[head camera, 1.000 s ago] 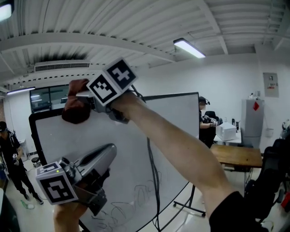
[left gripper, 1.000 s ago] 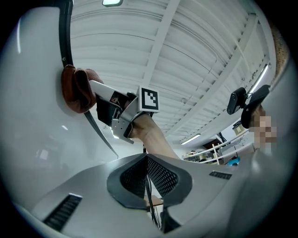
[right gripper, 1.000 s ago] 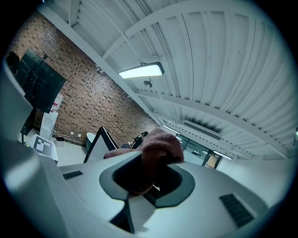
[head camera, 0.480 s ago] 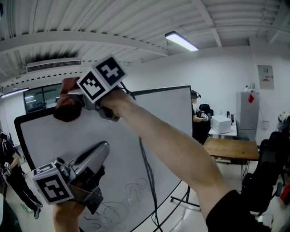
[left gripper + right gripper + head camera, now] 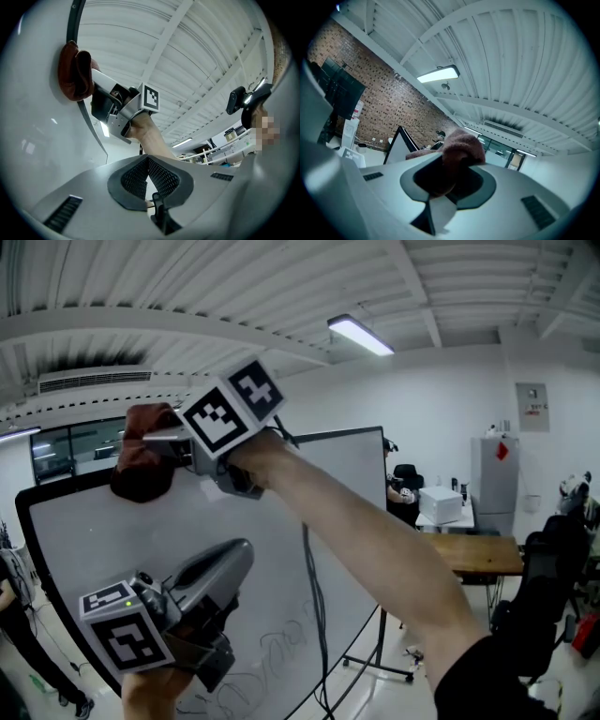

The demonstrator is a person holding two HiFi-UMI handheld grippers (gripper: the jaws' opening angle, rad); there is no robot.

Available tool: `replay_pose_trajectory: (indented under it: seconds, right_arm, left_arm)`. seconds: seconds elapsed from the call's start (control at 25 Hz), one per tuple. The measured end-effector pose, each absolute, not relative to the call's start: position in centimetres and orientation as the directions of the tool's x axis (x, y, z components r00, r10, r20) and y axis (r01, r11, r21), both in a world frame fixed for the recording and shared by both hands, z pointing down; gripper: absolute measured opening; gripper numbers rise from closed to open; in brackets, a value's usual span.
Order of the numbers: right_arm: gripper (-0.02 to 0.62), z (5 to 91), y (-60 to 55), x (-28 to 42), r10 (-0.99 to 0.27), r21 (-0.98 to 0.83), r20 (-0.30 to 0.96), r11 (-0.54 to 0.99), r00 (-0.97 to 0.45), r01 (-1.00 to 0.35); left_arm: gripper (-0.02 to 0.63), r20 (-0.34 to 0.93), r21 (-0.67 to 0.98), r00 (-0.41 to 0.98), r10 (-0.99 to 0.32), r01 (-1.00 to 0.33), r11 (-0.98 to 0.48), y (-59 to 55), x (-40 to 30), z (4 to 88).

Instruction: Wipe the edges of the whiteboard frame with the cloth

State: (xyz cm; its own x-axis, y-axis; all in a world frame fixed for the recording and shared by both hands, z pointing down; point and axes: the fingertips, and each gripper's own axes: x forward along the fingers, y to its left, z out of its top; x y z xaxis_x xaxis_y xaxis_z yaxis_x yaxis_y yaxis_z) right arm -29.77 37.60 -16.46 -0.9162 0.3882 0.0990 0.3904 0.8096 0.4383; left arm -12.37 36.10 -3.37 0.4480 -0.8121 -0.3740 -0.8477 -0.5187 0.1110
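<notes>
RIGHTWARD SHIFT: STATUS

Moved farther from top-left corner of whiteboard vs. 1.0 s ago: right gripper w/ cloth, along upper run of black frame. Raised slightly in head view vs. 0.5 s ago: left gripper.

Right gripper:
- Arm extended up and fwd, marker cube uppermost.
- Jaws clamped on cloth; dark red-brown wad filling gap of right gripper and bulging past tips.

Cloth pos.:
- Pressed onto top frame edge, near top-left corner, lower part overlapping white board face.
- Same in left gripper view: cloth touching frame, right gripper just behind it.

Left gripper:
- Held low, in front of board face, jaws aimed up toward right gripper.
- Jaws of left gripper fully together, pads touching, nothing between.
- Contact w/ board: not determinable.

Misc.:
- Faint pen scribbles on lower board area.
- Black cable hanging below right arm, across board.
- Bkgd: wooden worktop to right of board; ceiling light strip overhead.
</notes>
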Motion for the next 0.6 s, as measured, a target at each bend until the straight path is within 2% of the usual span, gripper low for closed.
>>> replay_pose_trajectory:
  seconds: [0.6]
  right_arm:
    - [0.095, -16.2, 35.6, -30.0, 0.342, 0.423, 0.109, 0.834, -0.933, 0.355]
  left_arm:
    - [-0.003, -0.368, 0.099, 0.555, -0.746, -0.775, -0.624, 35.6, -12.6, -2.9]
